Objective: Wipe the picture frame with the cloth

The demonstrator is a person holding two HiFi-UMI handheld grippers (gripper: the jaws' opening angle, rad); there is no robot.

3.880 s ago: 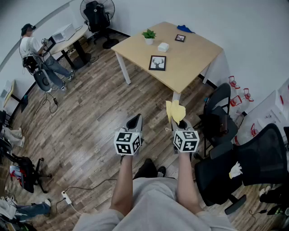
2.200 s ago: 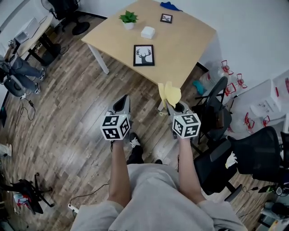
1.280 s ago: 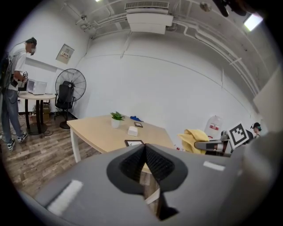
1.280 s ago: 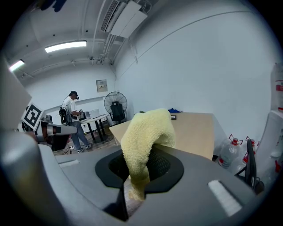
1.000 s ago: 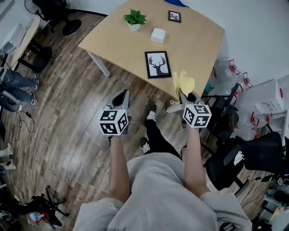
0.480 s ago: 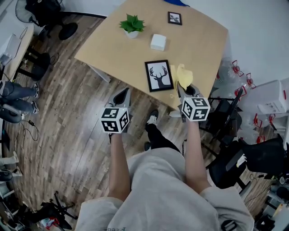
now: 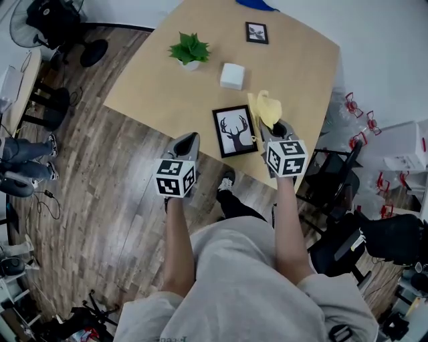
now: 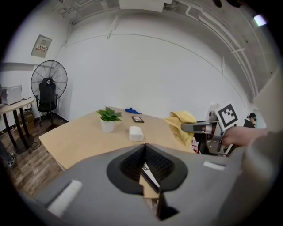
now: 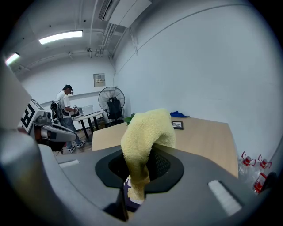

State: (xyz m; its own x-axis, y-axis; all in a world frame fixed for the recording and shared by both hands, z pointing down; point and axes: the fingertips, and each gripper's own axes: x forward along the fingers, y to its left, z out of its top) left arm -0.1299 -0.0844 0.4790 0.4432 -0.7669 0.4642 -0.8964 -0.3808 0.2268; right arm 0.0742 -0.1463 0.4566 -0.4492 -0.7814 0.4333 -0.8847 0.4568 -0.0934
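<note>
A black picture frame with a deer print [image 7: 235, 131] lies flat near the front edge of the light wooden table [image 7: 147, 93]. My right gripper [image 7: 271, 125] is shut on a yellow cloth [image 7: 266, 108], just right of that frame and above the table. The cloth [image 9: 143, 137] hangs out between the jaws in the right gripper view. My left gripper [image 7: 187, 140] is shut with nothing in it, over the table's front edge to the left of the frame. The left gripper view shows the yellow cloth [image 8: 182, 126] at the right.
On the table stand a potted plant [image 7: 189, 50], a white box [image 7: 232, 75], a small second frame [image 7: 256, 32] and a blue cloth [image 7: 254, 4] at the far edge. Black chairs [image 7: 338, 184] crowd the right side. A fan [image 7: 40, 20] stands at the far left.
The person has walked up to the table. Both grippers have moved from over the floor to the table's front edge, and the right one carries the yellow cloth beside the deer frame.
</note>
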